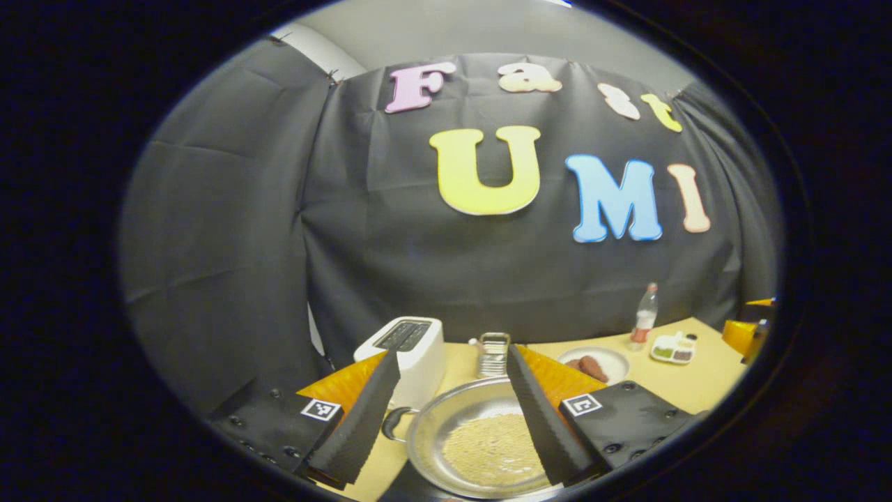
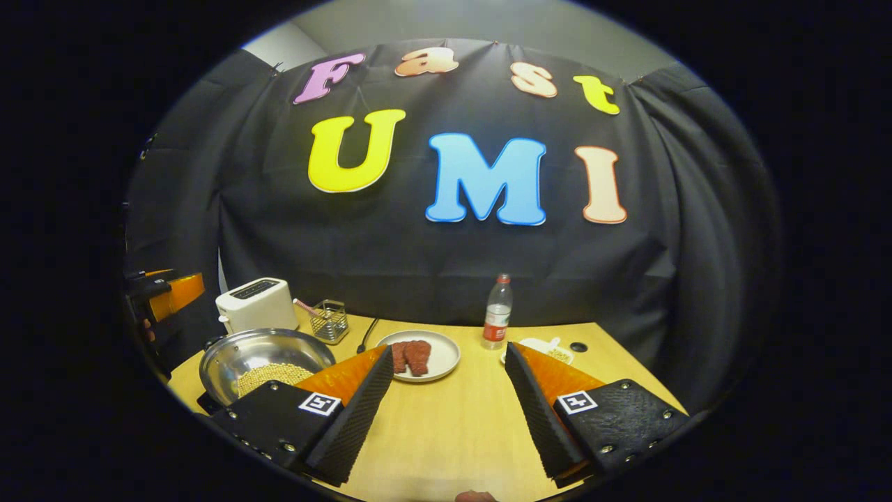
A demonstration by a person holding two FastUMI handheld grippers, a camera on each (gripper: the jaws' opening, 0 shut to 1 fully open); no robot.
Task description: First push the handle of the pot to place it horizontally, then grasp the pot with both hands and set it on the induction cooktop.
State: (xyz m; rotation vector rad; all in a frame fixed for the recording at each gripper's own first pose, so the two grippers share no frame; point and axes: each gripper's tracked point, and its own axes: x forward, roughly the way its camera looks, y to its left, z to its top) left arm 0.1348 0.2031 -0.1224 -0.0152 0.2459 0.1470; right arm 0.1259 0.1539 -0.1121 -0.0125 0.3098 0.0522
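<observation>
Spread wide at the bottom of the left gripper view, the left gripper held nothing, its two fingers standing apart over the pot. That pot, a shallow metal pan, sat low at 6 o'clock on the wooden table, with a dark slab just under its near rim that was too cropped to name. Pale grains covered its bottom. A small loop handle stuck out from its rim toward 9 o'clock; the pot's long axis could not be told beyond that.

Close behind the pot at 11 o'clock stood a white toaster, and at 12 o'clock a wire basket. A white plate with reddish pieces lay at 2 o'clock, with a plastic bottle and a small divided dish farther toward 3 o'clock.

In the right gripper view, the right gripper was likewise spread and empty above bare table. The pot lay at 9 o'clock of it, partly hidden by one finger, and the plate of reddish pieces stood just beyond the gap. The left gripper showed at the far 9 o'clock edge, above the pot.
</observation>
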